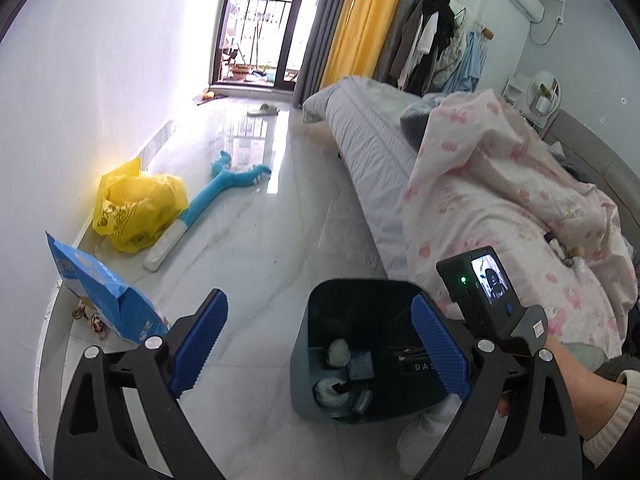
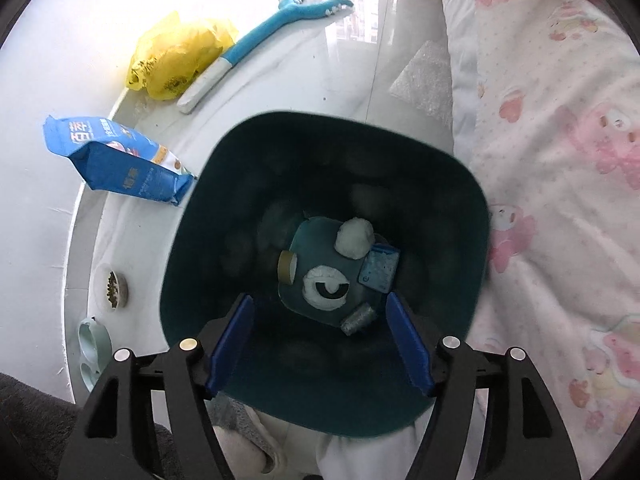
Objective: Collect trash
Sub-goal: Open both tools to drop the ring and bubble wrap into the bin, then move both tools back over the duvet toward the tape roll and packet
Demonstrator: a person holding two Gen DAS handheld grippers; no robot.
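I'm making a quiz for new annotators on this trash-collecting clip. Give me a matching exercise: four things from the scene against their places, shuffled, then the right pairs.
Things
1. white paper ball
2. yellow plastic bag
3. blue pouch
4. pink-print quilt

Places
A. on the bed, right of the bin
B. on the floor by the wall, beside the blue toy's white handle
C. at the bottom of the dark bin
D. on the floor left of the bin, near its rim

Pairs: 1-C, 2-B, 3-D, 4-A
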